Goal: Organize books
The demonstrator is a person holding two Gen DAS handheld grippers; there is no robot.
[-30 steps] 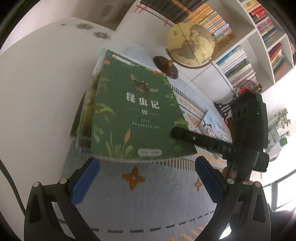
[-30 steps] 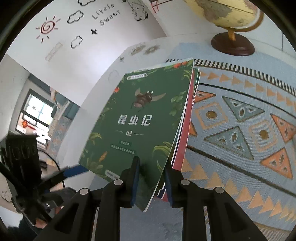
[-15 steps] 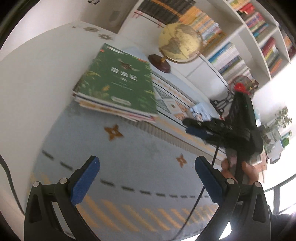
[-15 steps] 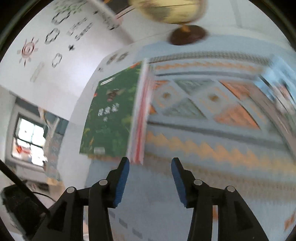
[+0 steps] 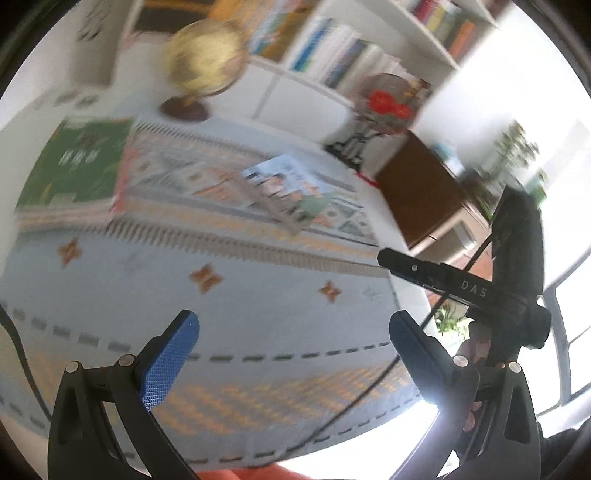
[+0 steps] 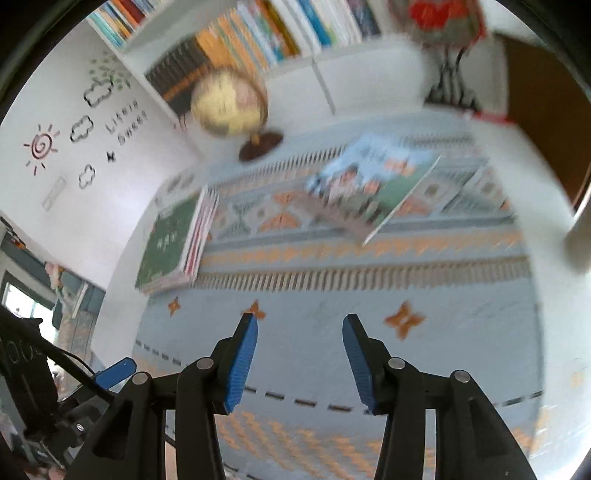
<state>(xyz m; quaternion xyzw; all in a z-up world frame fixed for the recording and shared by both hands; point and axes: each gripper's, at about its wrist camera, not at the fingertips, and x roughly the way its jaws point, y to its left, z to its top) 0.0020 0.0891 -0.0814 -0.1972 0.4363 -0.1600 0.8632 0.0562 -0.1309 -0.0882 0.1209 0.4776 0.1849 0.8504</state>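
A stack of books with a green cover on top (image 5: 74,166) lies at the left of the patterned cloth; it also shows in the right wrist view (image 6: 168,240). A single picture book with a light blue cover (image 5: 288,192) lies flat near the middle-right of the cloth, also in the right wrist view (image 6: 376,188). My left gripper (image 5: 291,332) is open and empty, low over the front of the cloth. My right gripper (image 6: 299,332) is open and empty, pulled back from both. The right gripper also shows in the left wrist view (image 5: 424,269), at the right.
A globe (image 6: 229,107) on a dark wooden base stands behind the stack. White bookshelves full of books (image 6: 280,33) line the back wall. A brown cabinet (image 5: 421,188) stands off the table's right edge. The views are motion-blurred.
My right gripper let go of the green book on the stack, opened and drew back to the right. Both views have swung right, bringing the picture book into sight.
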